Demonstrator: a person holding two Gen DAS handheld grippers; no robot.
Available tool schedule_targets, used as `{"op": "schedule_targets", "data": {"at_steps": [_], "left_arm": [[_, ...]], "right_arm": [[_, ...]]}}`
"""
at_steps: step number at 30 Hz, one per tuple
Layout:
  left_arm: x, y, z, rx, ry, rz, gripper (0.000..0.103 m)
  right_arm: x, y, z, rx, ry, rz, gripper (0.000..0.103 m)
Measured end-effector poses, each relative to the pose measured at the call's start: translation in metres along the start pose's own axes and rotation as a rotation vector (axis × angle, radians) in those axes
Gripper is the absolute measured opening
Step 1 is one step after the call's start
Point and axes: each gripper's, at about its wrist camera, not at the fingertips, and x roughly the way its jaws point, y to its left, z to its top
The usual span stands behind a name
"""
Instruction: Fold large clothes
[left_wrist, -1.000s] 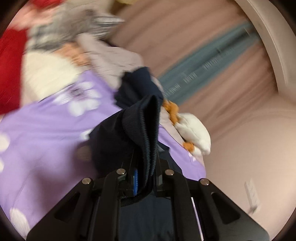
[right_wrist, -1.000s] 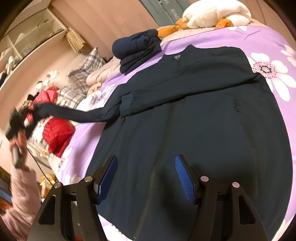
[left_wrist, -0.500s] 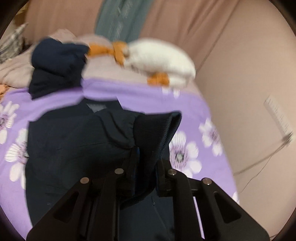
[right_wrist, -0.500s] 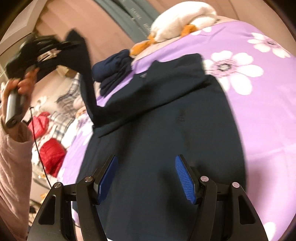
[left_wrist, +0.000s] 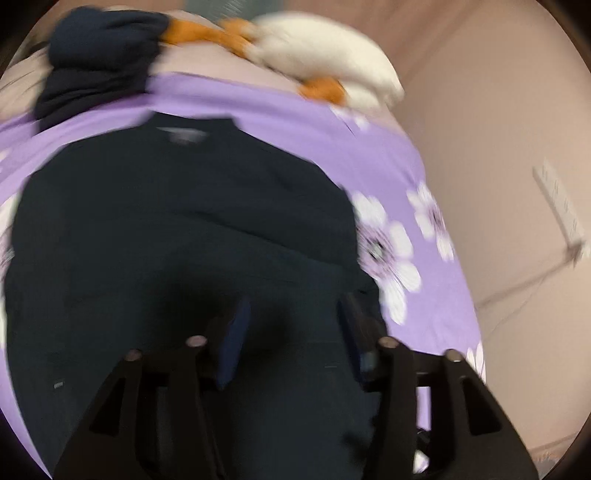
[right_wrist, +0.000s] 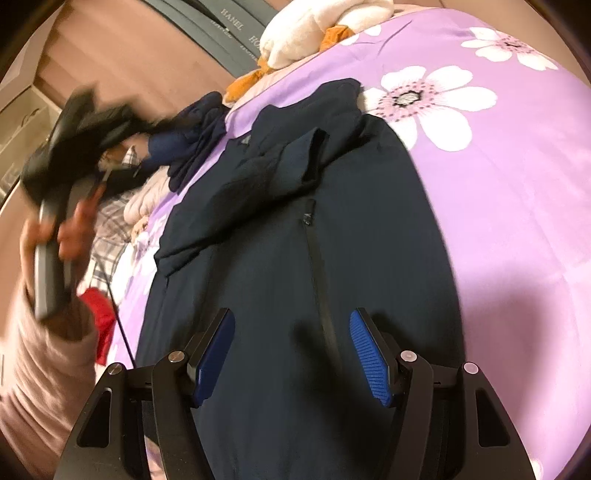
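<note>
Blue ribbed pads on the right tool (right_wrist: 291, 354) stand wide apart, empty, just above the dark navy jacket (right_wrist: 295, 258); the left tool (left_wrist: 291, 339) is parted too, gripping nothing. The jacket lies flat on the purple floral bedspread (right_wrist: 517, 203), one sleeve (right_wrist: 258, 177) folded across the chest, cuff near the collar. Next fold, I judge: pinch hem corners evenly, lift low, keep the zip line straight — avoid dragging the sleeve loose. Beyond the collar sit a bundled navy garment (left_wrist: 99, 62) and a white-and-orange plush (left_wrist: 325, 70), crowding the top edge.
</note>
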Motion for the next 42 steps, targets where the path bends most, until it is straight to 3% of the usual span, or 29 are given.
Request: {"op": "schedule_targets", "data": {"at_steps": [1,3,8,13,18,21,23,26,27,28,29,30,32,38,42], "left_arm": [[-0.018,0.029,-0.010,-0.037,-0.060,0.044,0.066],[-0.045,0.075,-0.027,-0.093,-0.117,0.122,0.067],[-0.083,0.202,-0.070,-0.356,-0.120,0.186,0.067],[-0.099,0.272,-0.084,-0.572,-0.150,0.081,0.067],[-0.083,0.285,-0.070,-0.615,-0.155,-0.041,0.067],[-0.061,0.282,-0.051,-0.634,-0.142,-0.087,0.067],[-0.045,0.281,-0.038,-0.648,-0.148,-0.094,0.067],[-0.031,0.285,-0.028,-0.682,-0.181,-0.018,0.064],[-0.028,0.286,-0.026,-0.690,-0.187,0.008,0.055],[-0.025,0.288,-0.024,-0.693,-0.190,0.028,0.038],[-0.025,0.290,-0.024,-0.689,-0.191,0.034,0.025],[-0.026,0.291,-0.023,-0.679,-0.198,0.056,0.023],[-0.029,0.292,-0.023,-0.658,-0.217,0.089,0.010],[-0.028,0.301,-0.028,-0.656,-0.217,0.091,0.012],[-0.021,0.299,-0.033,-0.647,-0.205,0.106,0.014]], "right_arm": [[0.003,0.002,0.002,0.000,-0.001,0.009,0.066],[0.010,0.004,0.006,0.010,-0.004,0.033,0.069],[0.033,0.013,0.019,0.031,0.002,0.077,0.070],[0.059,0.009,0.048,0.127,-0.027,0.097,0.070],[0.080,-0.003,0.063,0.215,-0.049,-0.002,0.070],[0.082,-0.013,0.062,0.283,-0.078,0.013,0.070],[0.079,-0.016,0.062,0.310,-0.099,0.042,0.070],[0.079,-0.024,0.062,0.359,-0.116,0.060,0.070],[0.081,-0.024,0.063,0.360,-0.121,0.056,0.066],[0.083,-0.022,0.066,0.345,-0.124,0.049,0.060],[0.086,-0.017,0.068,0.328,-0.122,0.039,0.042],[0.089,-0.013,0.071,0.294,-0.106,0.014,0.027],[0.095,-0.004,0.077,0.232,-0.092,-0.042,0.012],[0.051,0.040,0.101,0.010,-0.241,-0.017,0.011],[0.052,0.035,0.109,0.002,-0.264,-0.069,0.011]]}}
